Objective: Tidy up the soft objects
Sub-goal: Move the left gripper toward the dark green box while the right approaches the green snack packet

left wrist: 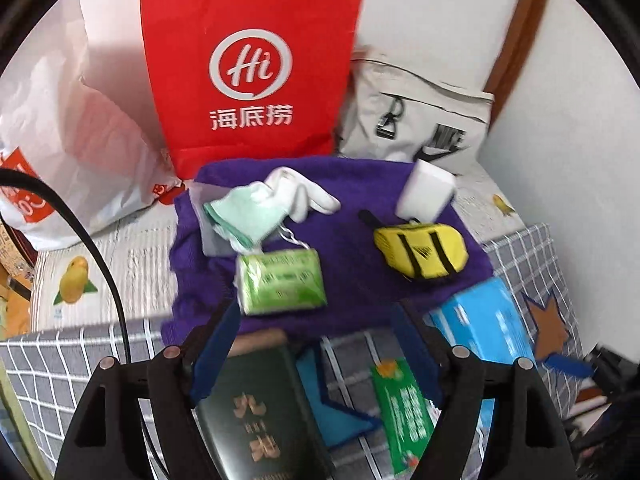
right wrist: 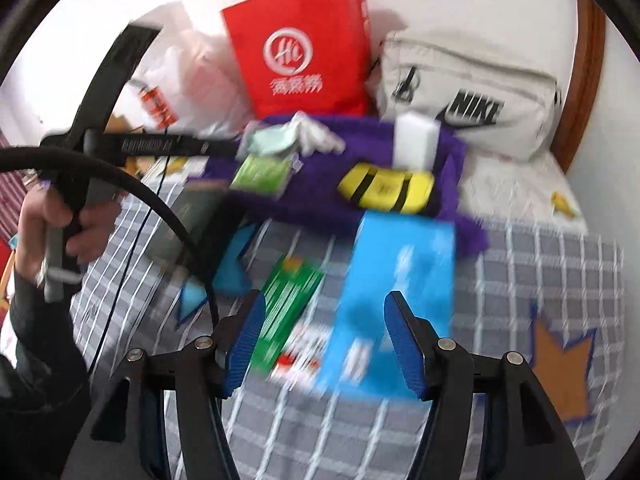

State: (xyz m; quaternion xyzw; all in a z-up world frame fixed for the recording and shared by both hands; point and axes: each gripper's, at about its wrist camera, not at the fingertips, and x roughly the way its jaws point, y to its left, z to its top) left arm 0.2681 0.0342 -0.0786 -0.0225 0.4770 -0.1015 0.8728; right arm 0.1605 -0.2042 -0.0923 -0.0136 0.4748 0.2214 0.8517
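Pouch (left wrist: 421, 251) lengthwise across purple cloth (left wrist: 352, 304)

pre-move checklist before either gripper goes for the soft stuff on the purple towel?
1. Left gripper open, nothing between its jaws: ok.
2. Right gripper open and empty: ok.
3. Tissue pack unobstructed on the purple towel, just ahead of the left gripper: ok.
4. Glove clear of neighbours: not ok, it sits very close to the tissue pack.
5. Yellow pouch and white sponge separate: ok.
6. Red bag open to receive items: cannot tell.
7. Image sharpness: not ok, right wrist view blurred.
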